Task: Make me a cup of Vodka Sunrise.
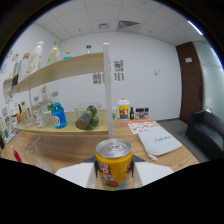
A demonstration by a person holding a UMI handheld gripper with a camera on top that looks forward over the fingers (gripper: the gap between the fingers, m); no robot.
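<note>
The fingers (114,175) are clamped on a yellow can (114,169), held upright above the desk (165,161). Beyond lie a white cloth bag (157,140), a blue bottle (58,116) and a glass bowl (88,117) near the desk's far edge.

Single fisheye view (tongs-mounted) faces forward toward shelves (55,70), level.

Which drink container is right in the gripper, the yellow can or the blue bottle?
The yellow can. It sits between the gripper's fingers, which press on both its sides. The blue bottle stands far beyond it, on the counter by the wall.
</note>
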